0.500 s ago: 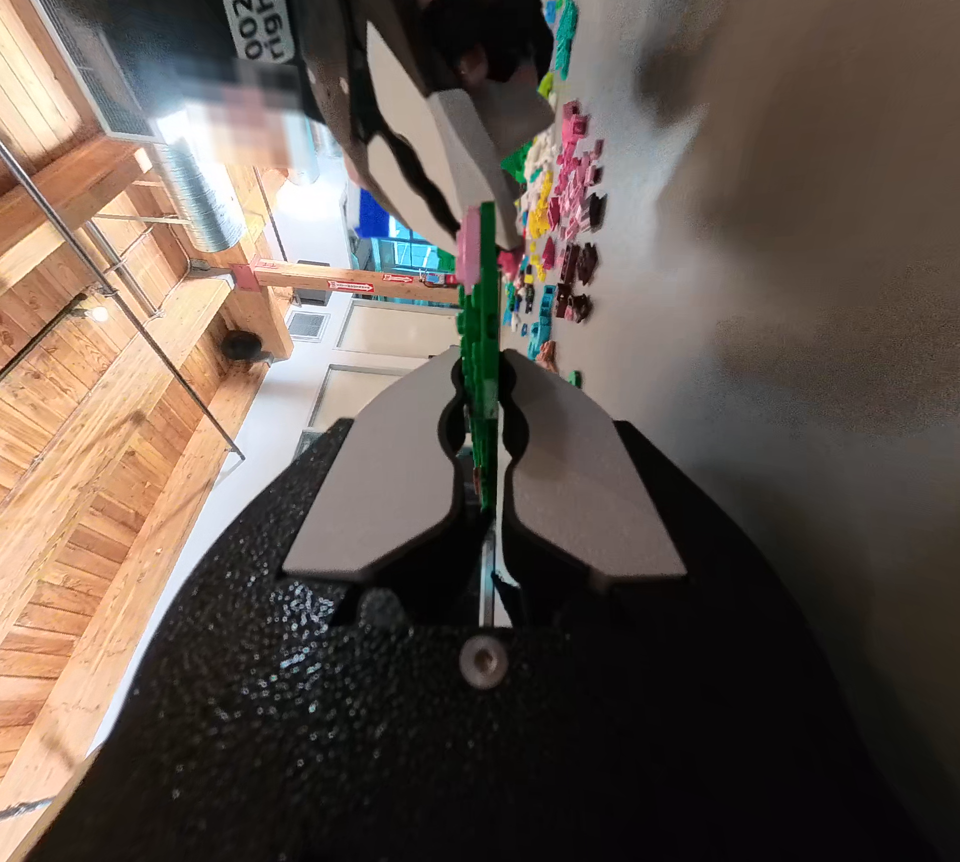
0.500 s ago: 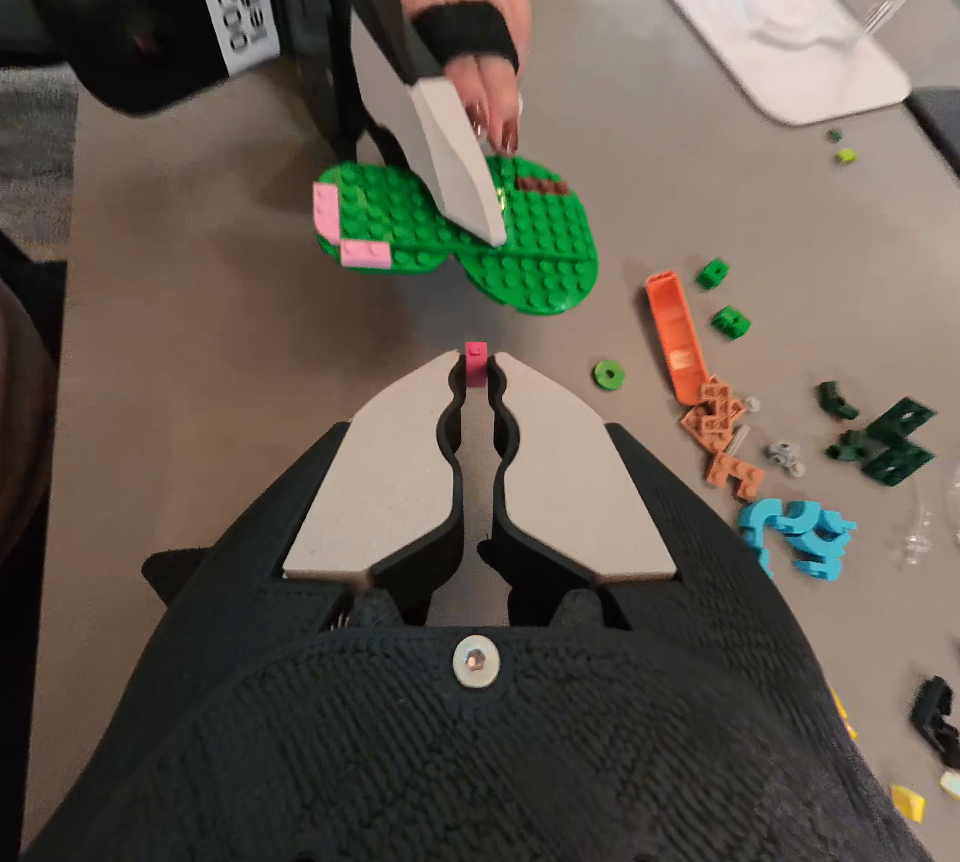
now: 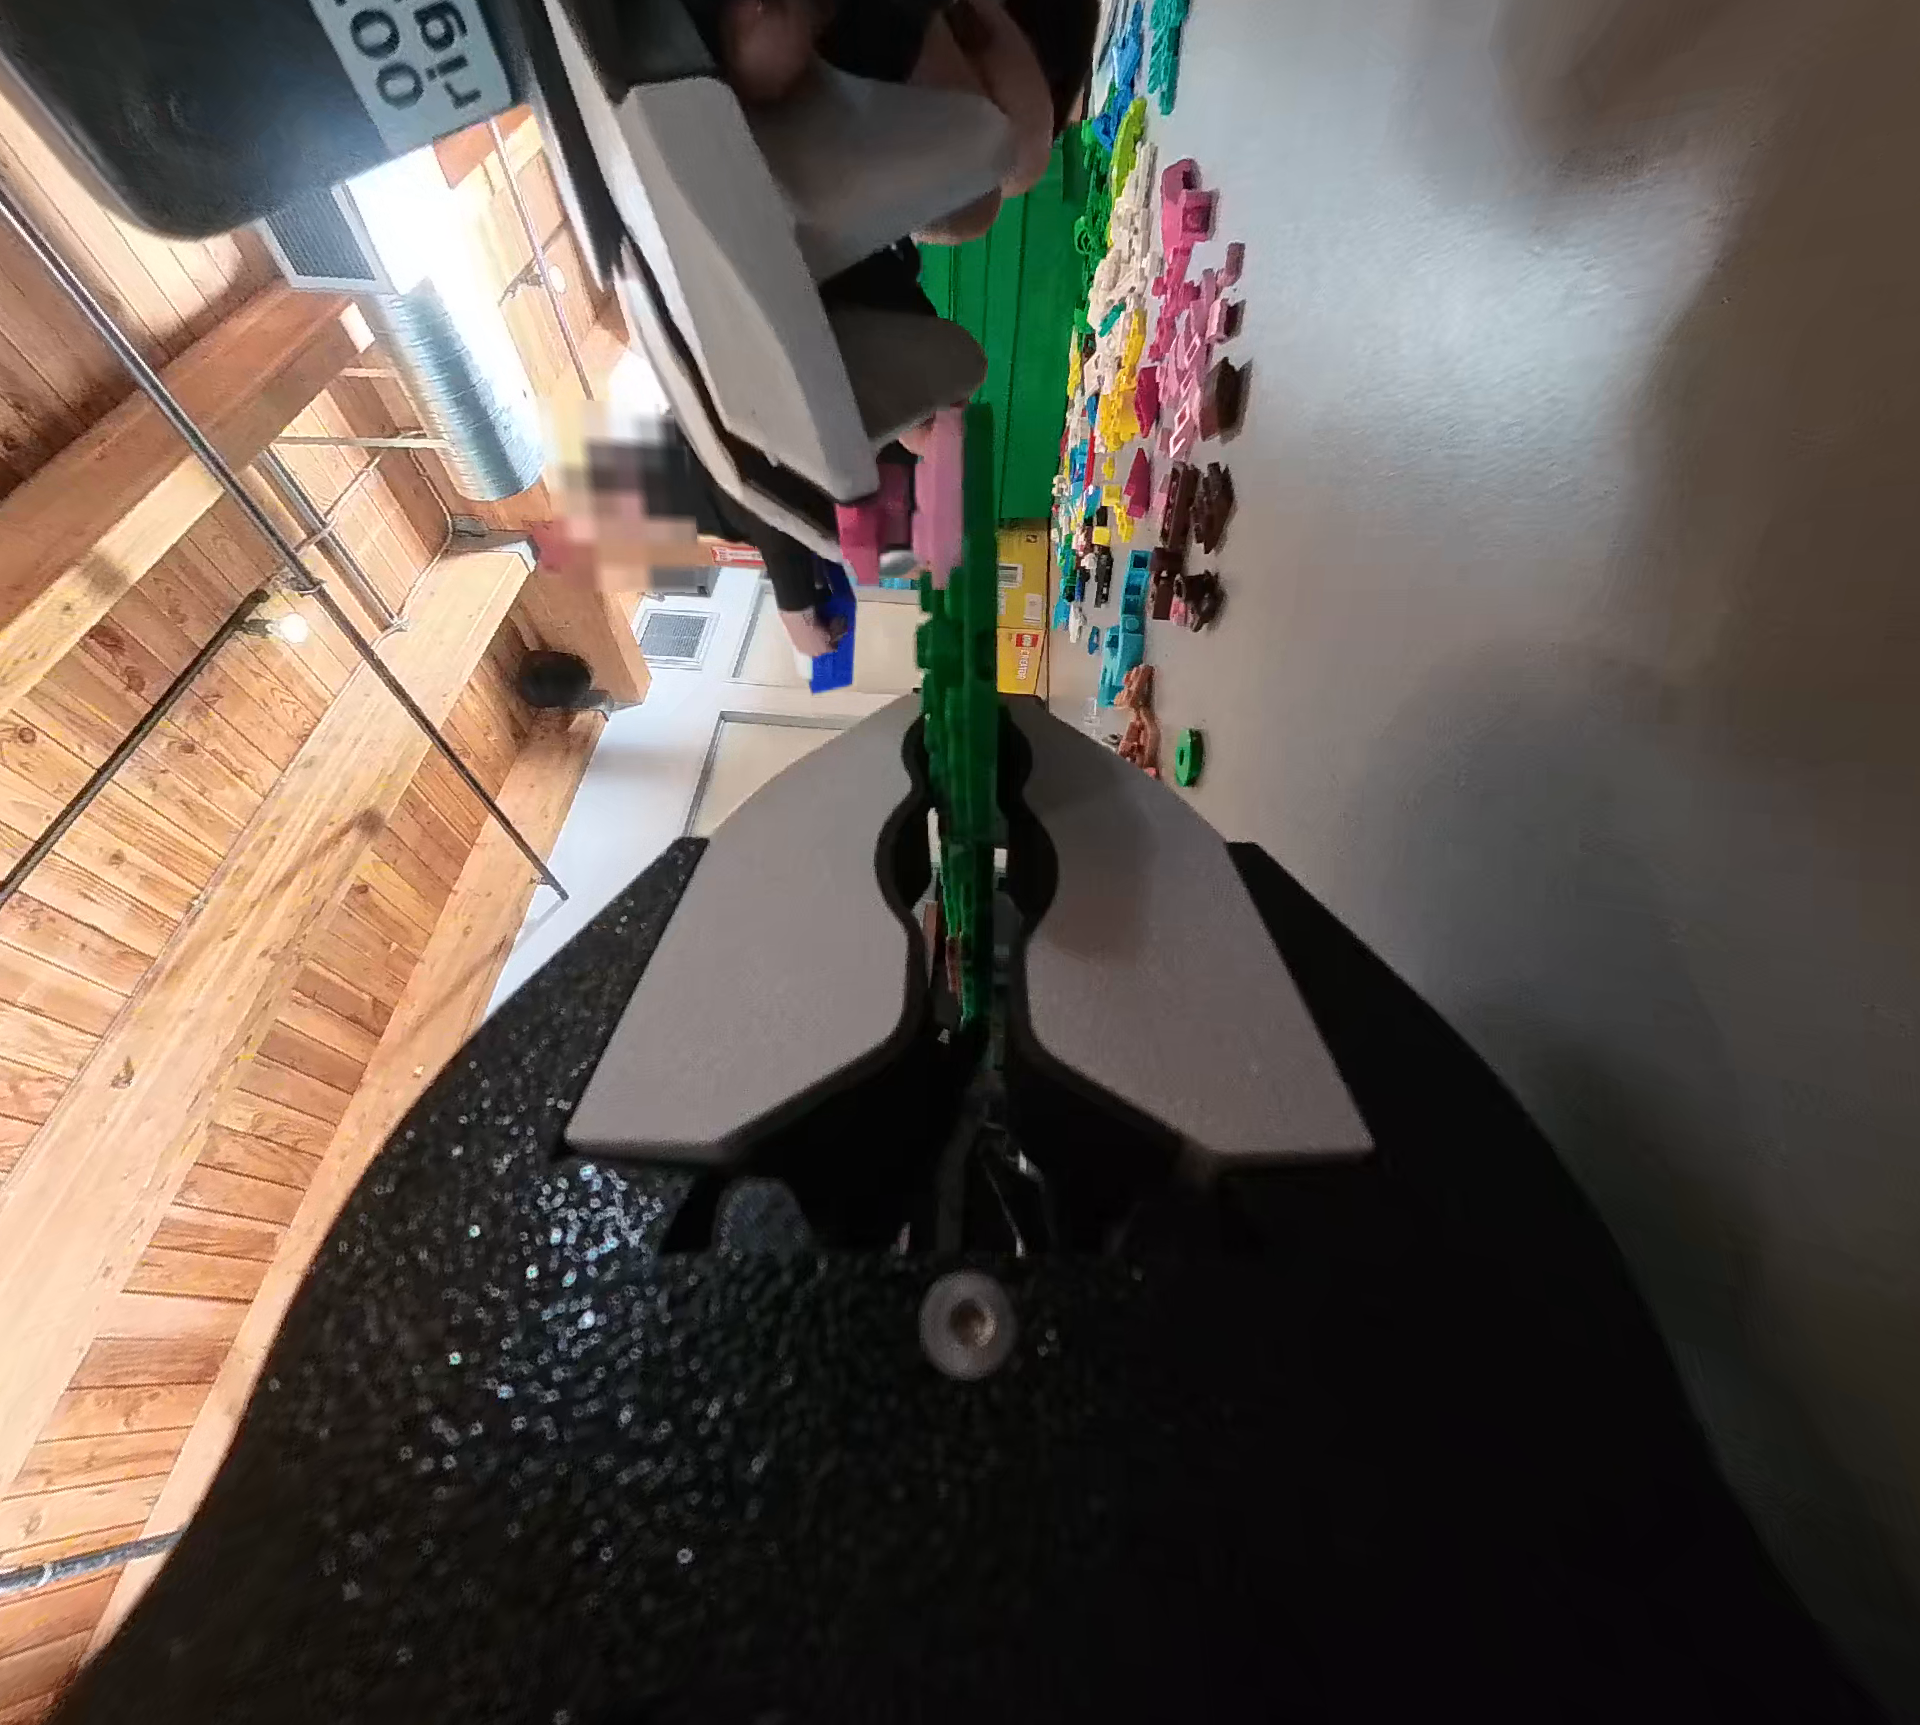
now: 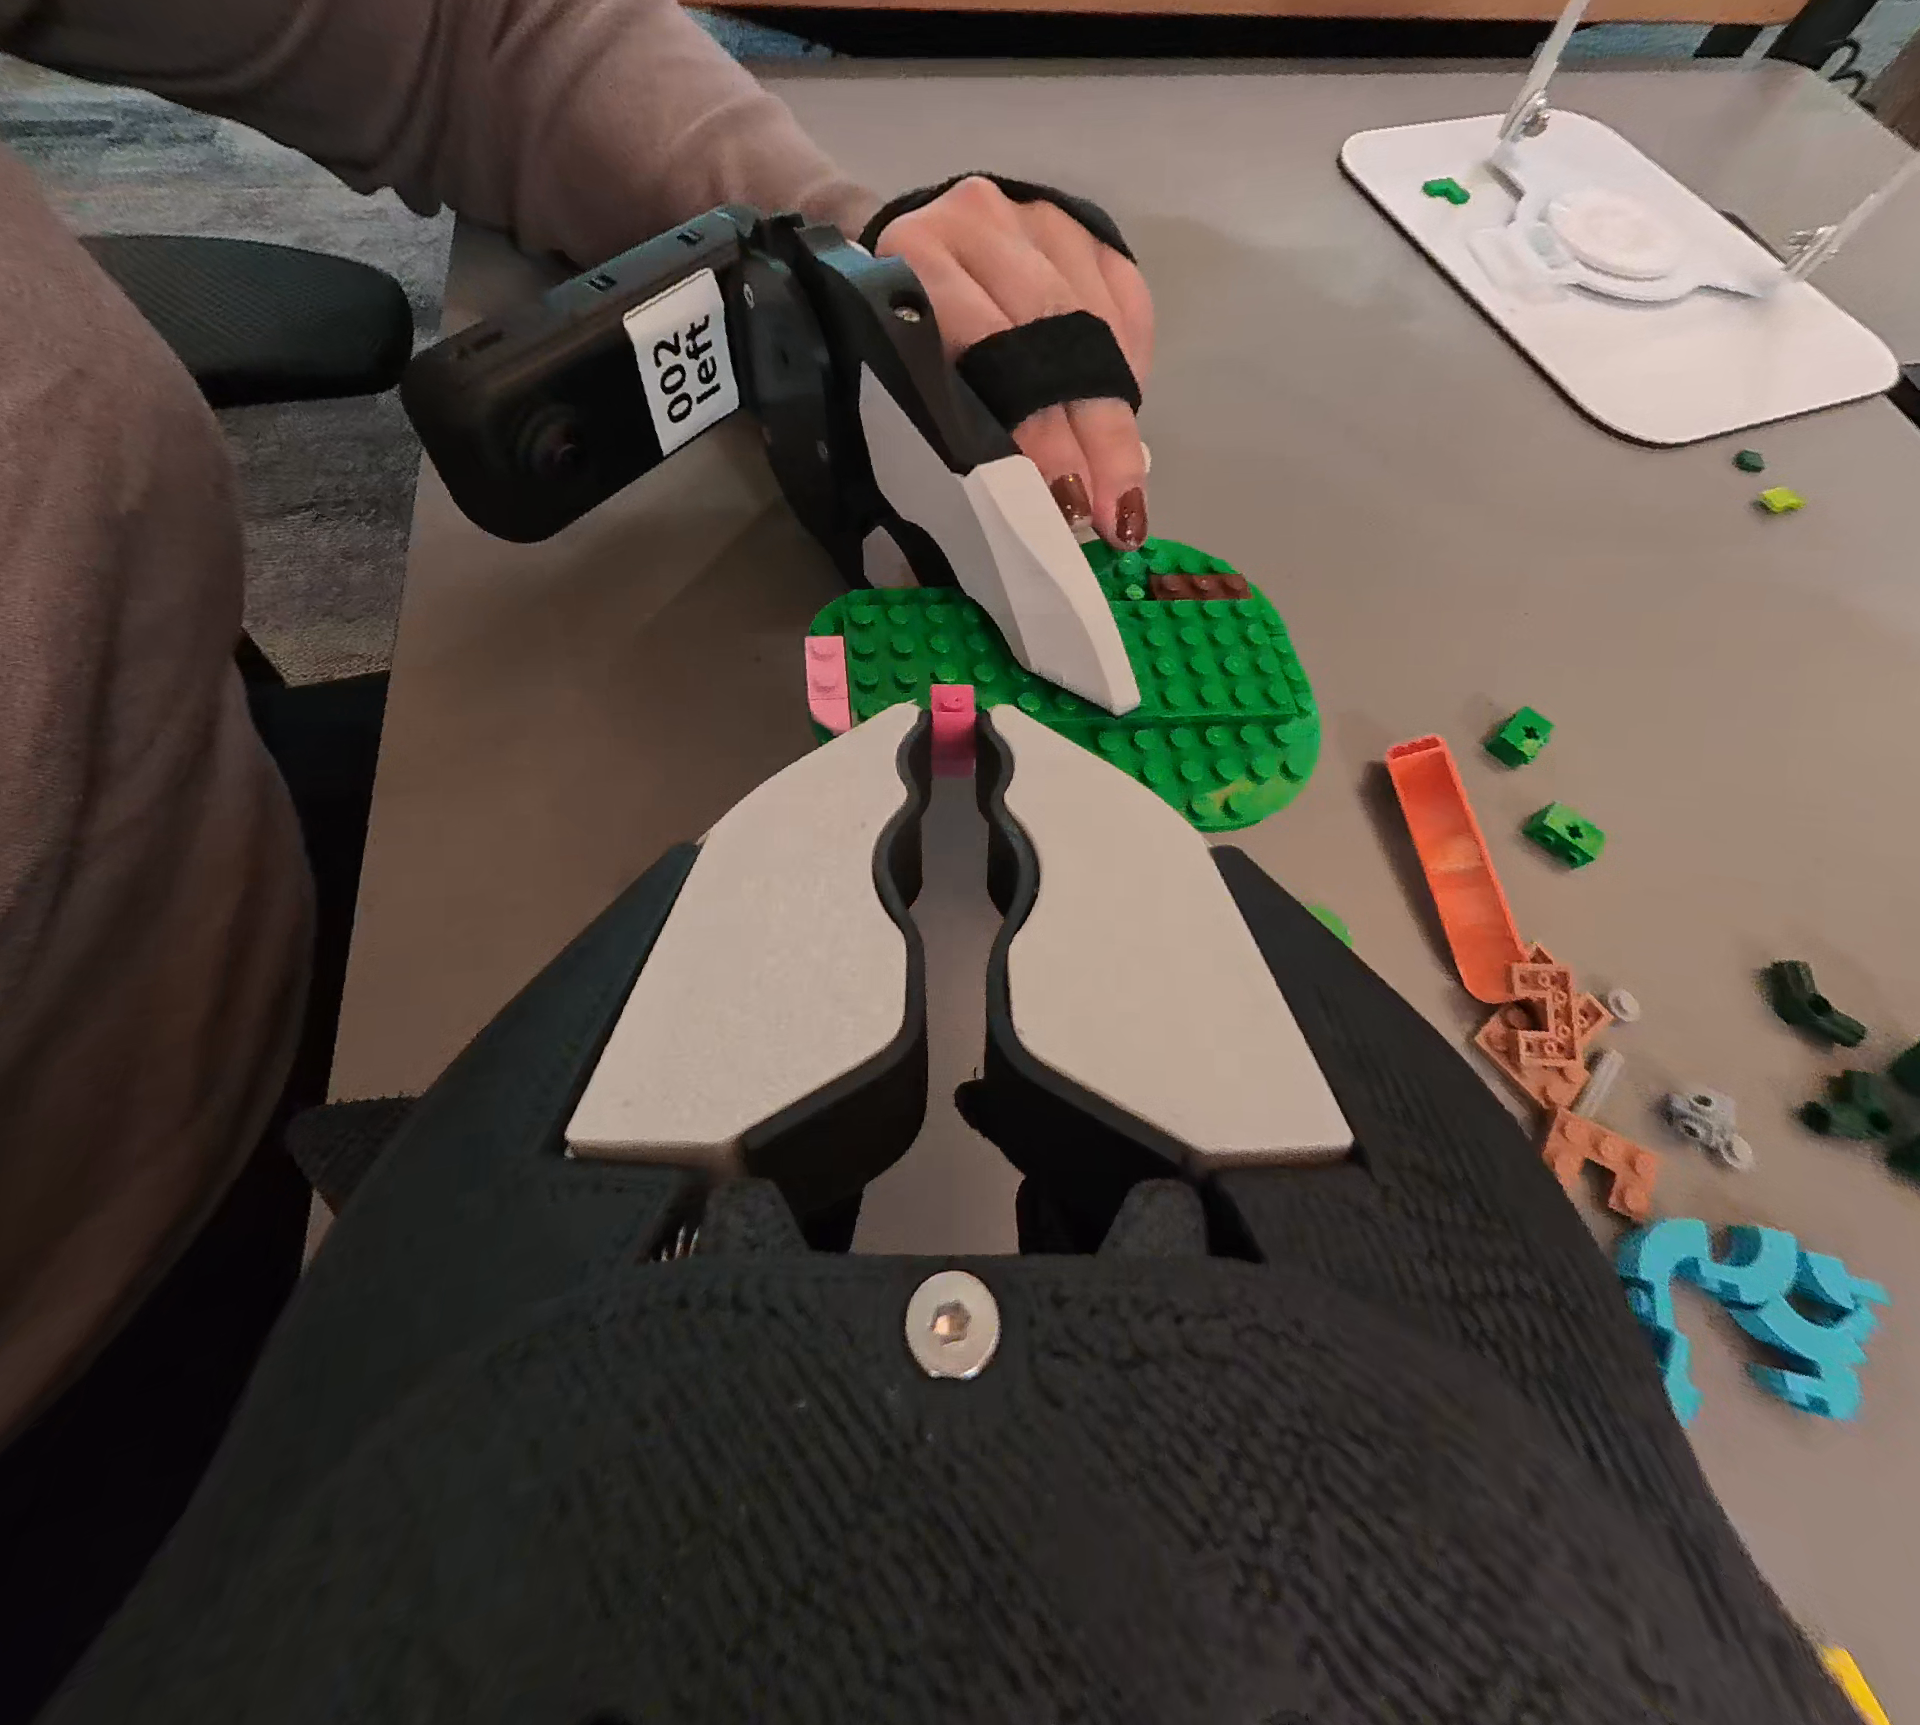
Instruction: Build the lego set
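Note:
A green studded baseplate (image 4: 1195, 688) with a light pink plate (image 4: 826, 683) on its left edge and a brown plate (image 4: 1200, 586) at the back sits just above the grey table. My left gripper (image 3: 961, 740) is shut on the baseplate (image 3: 961, 657), seen edge-on in the left wrist view. It also shows in the right wrist view (image 4: 1101, 688). My right gripper (image 4: 951, 725) is shut on a small magenta brick (image 4: 951, 719), held at the baseplate's near left edge beside the light pink plate. In the left wrist view the right gripper (image 3: 873, 522) holds the magenta brick (image 3: 868, 527) against the pink plate (image 3: 940, 491).
Loose bricks lie right of the baseplate: an orange curved piece (image 4: 1449, 854), green cubes (image 4: 1558, 834), tan pieces (image 4: 1548, 1041), dark green pieces (image 4: 1829, 1041), blue pieces (image 4: 1756, 1301). A white stand base (image 4: 1621, 283) sits at the back right. Piles of coloured bricks (image 3: 1153, 387) lie further along the table. Left and right tips are no more than a few centimetres apart.
My right gripper has moved forward with the magenta brick, from short of the baseplate to its near left edge. The left gripper still holds the baseplate.

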A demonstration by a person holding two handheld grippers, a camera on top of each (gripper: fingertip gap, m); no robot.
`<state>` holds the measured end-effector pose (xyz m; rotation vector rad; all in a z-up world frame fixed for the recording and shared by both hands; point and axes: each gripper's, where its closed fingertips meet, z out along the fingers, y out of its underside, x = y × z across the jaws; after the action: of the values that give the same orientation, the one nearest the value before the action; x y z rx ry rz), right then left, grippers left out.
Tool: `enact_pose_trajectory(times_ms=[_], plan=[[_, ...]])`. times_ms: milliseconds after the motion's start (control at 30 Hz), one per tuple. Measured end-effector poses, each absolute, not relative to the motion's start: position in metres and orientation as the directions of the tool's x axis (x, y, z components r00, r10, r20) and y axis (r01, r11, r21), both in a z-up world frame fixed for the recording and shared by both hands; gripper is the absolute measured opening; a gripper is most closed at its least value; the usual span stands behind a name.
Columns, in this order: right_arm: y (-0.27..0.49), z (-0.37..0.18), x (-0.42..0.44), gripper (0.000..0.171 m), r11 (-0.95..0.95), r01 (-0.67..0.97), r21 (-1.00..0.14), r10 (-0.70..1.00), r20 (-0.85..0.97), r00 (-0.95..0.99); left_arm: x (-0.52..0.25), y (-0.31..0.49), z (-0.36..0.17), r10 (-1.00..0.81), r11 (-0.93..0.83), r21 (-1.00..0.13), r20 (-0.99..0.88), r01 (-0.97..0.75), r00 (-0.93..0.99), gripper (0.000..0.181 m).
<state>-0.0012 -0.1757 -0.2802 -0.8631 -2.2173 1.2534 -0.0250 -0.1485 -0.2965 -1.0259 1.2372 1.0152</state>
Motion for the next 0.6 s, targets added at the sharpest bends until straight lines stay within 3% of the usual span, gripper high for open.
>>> enact_pose_trajectory(times_ms=[600], plan=[[-0.182,-0.292,0.0,0.006,0.452,0.359,-0.817,0.658,0.034,-0.752,-0.019,-0.15,-0.299,0.044,0.256,-0.014,-0.999,-0.966,0.026,0.008]])
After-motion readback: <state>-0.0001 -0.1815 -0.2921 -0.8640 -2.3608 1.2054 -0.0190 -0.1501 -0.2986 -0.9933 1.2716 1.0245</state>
